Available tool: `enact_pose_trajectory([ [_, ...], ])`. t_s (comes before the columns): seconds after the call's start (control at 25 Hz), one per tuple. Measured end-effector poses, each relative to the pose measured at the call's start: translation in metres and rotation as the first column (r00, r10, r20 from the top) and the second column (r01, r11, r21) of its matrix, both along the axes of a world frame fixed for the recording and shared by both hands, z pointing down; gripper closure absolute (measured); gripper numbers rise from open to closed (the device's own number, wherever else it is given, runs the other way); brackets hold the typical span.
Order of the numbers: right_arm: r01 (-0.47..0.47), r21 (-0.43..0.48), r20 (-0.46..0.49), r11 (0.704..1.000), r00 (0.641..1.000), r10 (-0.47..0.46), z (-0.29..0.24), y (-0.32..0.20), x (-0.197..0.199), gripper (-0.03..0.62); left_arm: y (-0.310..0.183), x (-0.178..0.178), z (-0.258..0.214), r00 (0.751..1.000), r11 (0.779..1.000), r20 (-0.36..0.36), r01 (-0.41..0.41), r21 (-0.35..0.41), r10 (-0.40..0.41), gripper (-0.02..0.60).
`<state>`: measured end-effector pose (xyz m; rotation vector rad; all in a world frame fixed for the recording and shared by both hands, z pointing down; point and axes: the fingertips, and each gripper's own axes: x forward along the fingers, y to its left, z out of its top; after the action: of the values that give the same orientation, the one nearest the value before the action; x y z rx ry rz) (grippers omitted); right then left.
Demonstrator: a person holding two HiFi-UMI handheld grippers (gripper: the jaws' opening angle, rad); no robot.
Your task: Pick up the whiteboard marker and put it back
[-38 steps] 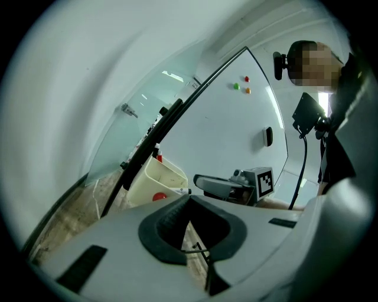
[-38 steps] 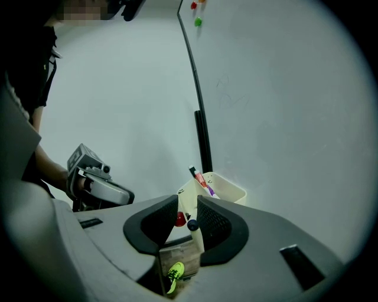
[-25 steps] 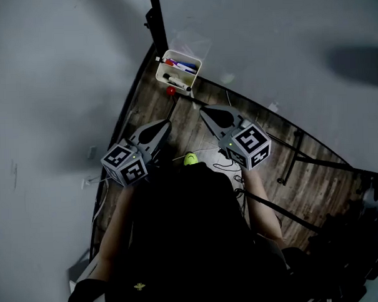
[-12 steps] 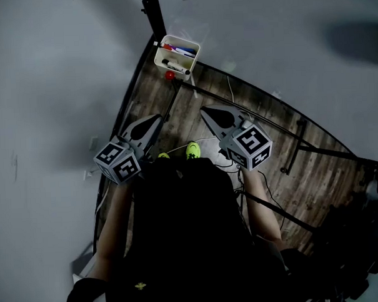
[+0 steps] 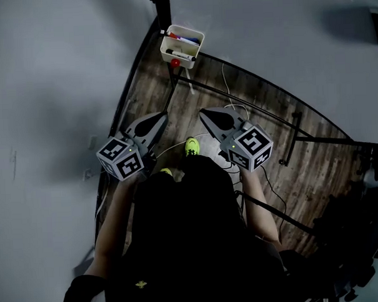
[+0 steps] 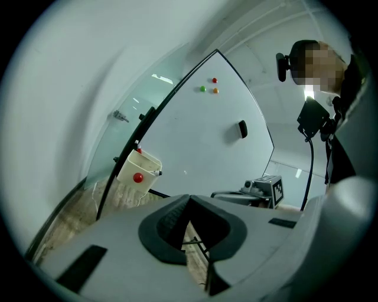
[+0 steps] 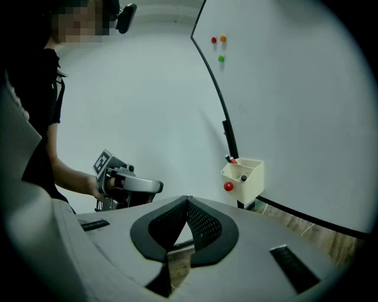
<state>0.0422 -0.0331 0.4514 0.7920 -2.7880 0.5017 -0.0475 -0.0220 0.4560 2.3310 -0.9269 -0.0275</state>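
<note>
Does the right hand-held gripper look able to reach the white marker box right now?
Probably not yet: the right hand-held gripper, jaws shut, sits well short of the marker box. Nothing stands between them, though, so stepping closer should do.

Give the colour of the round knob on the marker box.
The knob is red, clearest in the right gripper view.

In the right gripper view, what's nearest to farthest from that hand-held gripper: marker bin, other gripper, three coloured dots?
1. Left hand-held gripper, beside it, left.
2. Marker bin, ahead, low right.
3. Coloured dots, high on the board.
</note>
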Motion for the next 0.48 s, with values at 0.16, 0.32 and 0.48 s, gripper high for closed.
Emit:
enact_pose_trajectory([
  [0.16,-0.021,0.019,-0.003,1.000,1.000,0.021,-0.009,0.020,-0.012,0.594,0.019,-0.011,-0.006,1.000,1.000,-0.012,-0.017,0.018,0.017,0.560],
  [0.32,-0.024,0.040,-0.012,0.999,1.000,0.024,-0.018,0.042,-0.027,0.594,0.039,-0.019,-0.014,0.999,0.999,-0.021,-0.035,0.035,0.036,0.560],
  [0.48,-0.021,0.061,-0.018,0.998,1.000,0.022,-0.028,0.061,-0.044,0.594,0.059,-0.028,-0.022,0.998,0.997,-0.031,-0.049,0.059,0.051,0.560],
])
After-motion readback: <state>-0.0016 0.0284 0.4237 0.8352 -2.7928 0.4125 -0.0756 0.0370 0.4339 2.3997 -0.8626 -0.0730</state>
